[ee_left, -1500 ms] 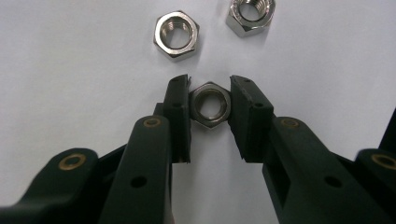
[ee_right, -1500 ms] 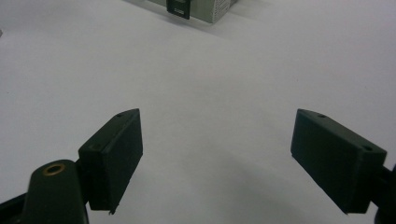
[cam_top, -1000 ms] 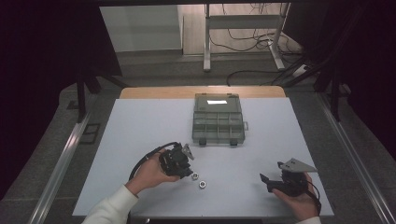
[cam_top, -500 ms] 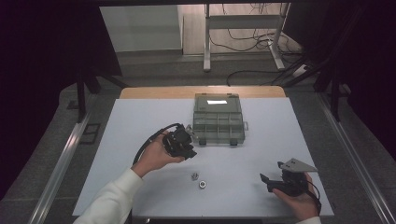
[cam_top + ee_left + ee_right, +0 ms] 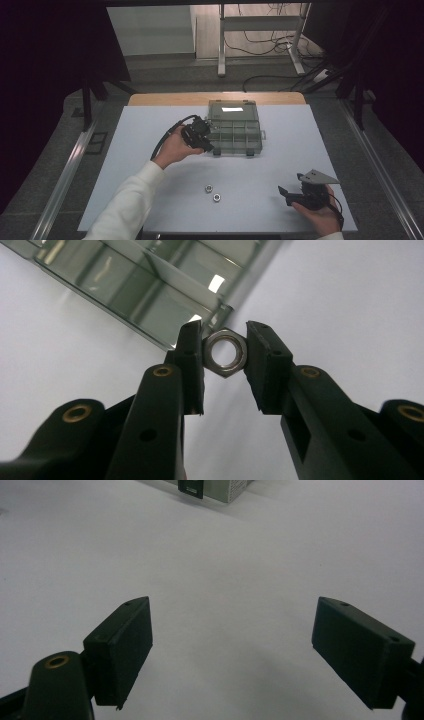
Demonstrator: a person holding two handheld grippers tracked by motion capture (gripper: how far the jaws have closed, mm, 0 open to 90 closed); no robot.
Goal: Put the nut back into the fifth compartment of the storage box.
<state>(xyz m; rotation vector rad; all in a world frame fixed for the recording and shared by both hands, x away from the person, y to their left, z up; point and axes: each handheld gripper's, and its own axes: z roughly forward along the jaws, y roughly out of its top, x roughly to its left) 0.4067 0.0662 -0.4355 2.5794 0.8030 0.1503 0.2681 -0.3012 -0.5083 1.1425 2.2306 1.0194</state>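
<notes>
Silver nut [image 5: 226, 351], black jaws, grey-clear organiser box [image 5: 234, 127], white table [image 5: 150, 125], white sleeve [image 5: 127, 200].

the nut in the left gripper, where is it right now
The nut is clamped between the left gripper jaws, held by the compartment box's near-left corner.

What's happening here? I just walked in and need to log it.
A person works at a white table with a gripper in each hand. The left gripper holds a nut between its jaws, right by the near-left corner of a clear compartment box. Two more nuts lie loose on the table nearer the person. The right gripper sits open and empty near the table's front right.
</notes>
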